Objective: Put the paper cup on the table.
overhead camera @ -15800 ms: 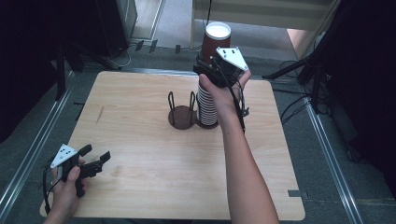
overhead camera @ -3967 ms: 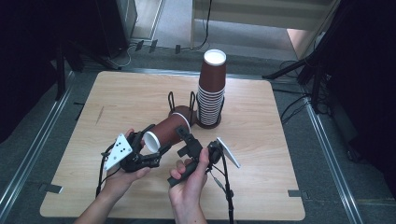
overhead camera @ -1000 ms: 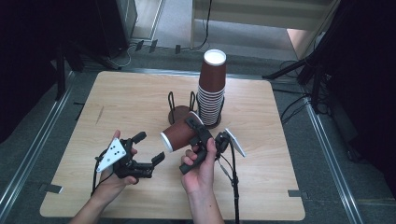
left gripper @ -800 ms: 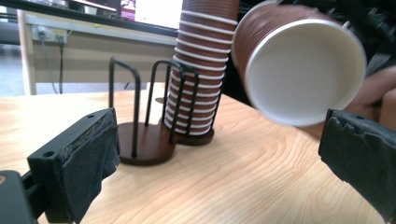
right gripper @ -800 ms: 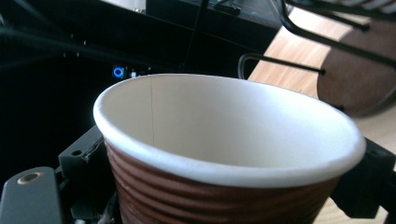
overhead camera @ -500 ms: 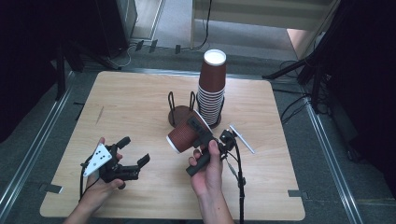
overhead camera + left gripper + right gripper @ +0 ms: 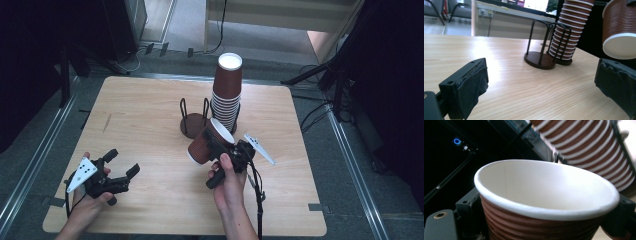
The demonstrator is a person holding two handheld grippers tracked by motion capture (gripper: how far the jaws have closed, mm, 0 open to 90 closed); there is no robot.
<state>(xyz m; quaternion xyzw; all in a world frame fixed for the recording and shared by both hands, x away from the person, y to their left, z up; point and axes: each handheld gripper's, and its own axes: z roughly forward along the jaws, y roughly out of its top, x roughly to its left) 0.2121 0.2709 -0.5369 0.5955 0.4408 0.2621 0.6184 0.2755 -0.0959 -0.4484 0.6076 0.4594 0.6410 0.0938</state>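
Wooden table (image 7: 150,115), right tool (image 7: 220,150) clamping brown cup (image 7: 207,142) and hiding its far side, left tool (image 7: 117,172) spread wide, empty.

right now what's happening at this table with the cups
A person works with a gripper in each hand. The right gripper is shut on a single brown paper cup, held tilted above the table near the empty wire cup holder and the tall cup stack. The left gripper sits open and holds nothing, low at the near left.
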